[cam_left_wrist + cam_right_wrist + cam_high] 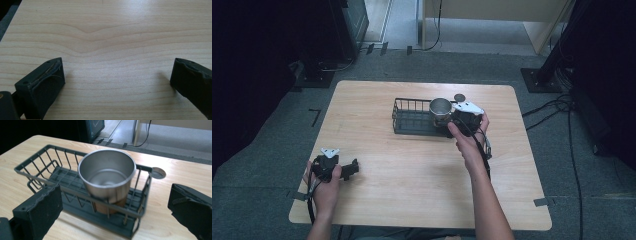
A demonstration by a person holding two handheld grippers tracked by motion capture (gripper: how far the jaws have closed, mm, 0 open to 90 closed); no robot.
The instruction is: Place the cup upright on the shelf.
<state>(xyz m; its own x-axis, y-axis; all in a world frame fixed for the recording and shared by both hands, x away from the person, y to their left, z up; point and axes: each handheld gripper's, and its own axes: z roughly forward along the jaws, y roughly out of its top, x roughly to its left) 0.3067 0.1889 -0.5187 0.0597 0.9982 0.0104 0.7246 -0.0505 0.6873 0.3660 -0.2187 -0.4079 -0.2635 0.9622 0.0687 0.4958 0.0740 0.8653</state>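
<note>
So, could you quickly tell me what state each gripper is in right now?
Left gripper: open, holding nothing, over bare table.
Right gripper: open, holding nothing, facing the cup.

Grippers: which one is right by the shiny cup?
The right gripper. It sits open at the wire basket holding the metal cup. The left gripper, also open, rests over bare table, far from it.

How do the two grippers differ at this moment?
The left gripper sits low near the table's near left corner, over bare wood; the right gripper is at the basket, facing the steel cup inside. Both are open and hold nothing.
</note>
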